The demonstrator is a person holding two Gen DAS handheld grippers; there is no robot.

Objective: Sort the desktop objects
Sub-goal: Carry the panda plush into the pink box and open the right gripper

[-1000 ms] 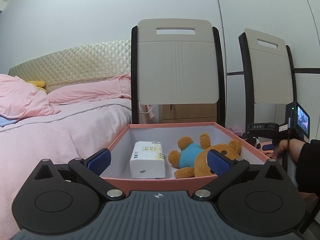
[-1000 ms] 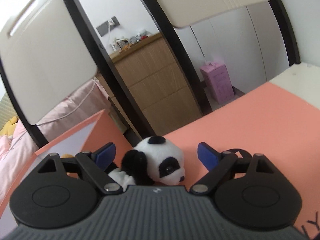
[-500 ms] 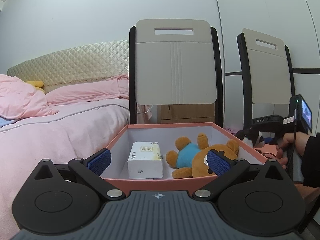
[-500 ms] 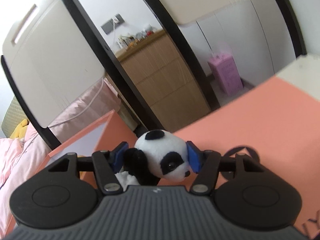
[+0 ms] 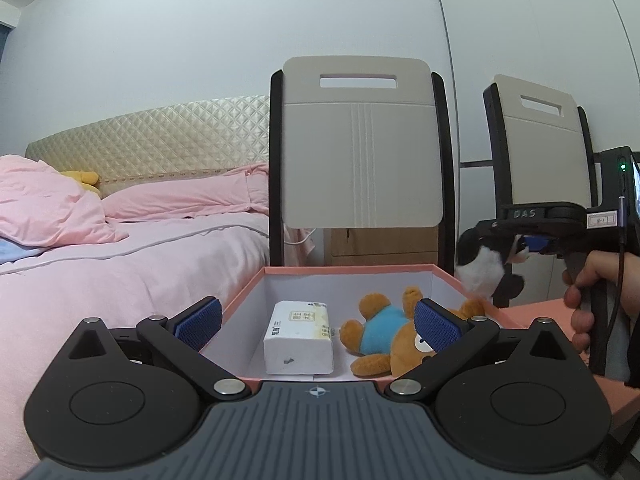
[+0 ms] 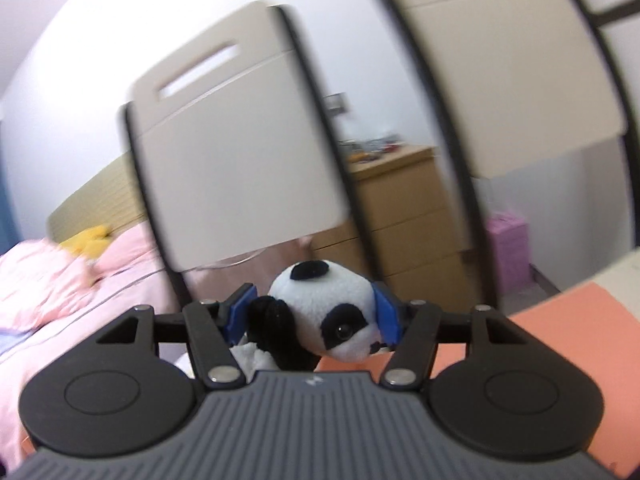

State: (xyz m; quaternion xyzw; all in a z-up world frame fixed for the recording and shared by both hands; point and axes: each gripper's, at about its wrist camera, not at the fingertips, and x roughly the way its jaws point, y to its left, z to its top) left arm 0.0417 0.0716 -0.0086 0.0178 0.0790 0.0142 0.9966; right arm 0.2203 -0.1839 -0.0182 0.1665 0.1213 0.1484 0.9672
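An open pink box (image 5: pixel 348 269) with a white inside holds a white tissue pack (image 5: pixel 299 337) and a brown teddy bear in a blue shirt (image 5: pixel 394 338). My left gripper (image 5: pixel 318 320) is open and empty, just in front of the box's near wall. My right gripper (image 6: pixel 314 318) is shut on a black-and-white panda plush (image 6: pixel 332 318) and holds it in the air. In the left wrist view the panda (image 5: pixel 482 270) hangs just outside the box's far right corner, under the right gripper (image 5: pixel 520 246).
A salmon-pink mat (image 6: pixel 580 320) covers the table to the right of the box. Two beige chair backs (image 5: pixel 362 152) (image 5: pixel 544 152) stand behind the table. A bed with pink bedding (image 5: pixel 120 248) lies to the left. A wooden dresser (image 6: pixel 404 228) stands behind the chairs.
My right gripper closed on the panda, lifted it off the mat and swung left toward the box. My left gripper stayed open and drew back a little.
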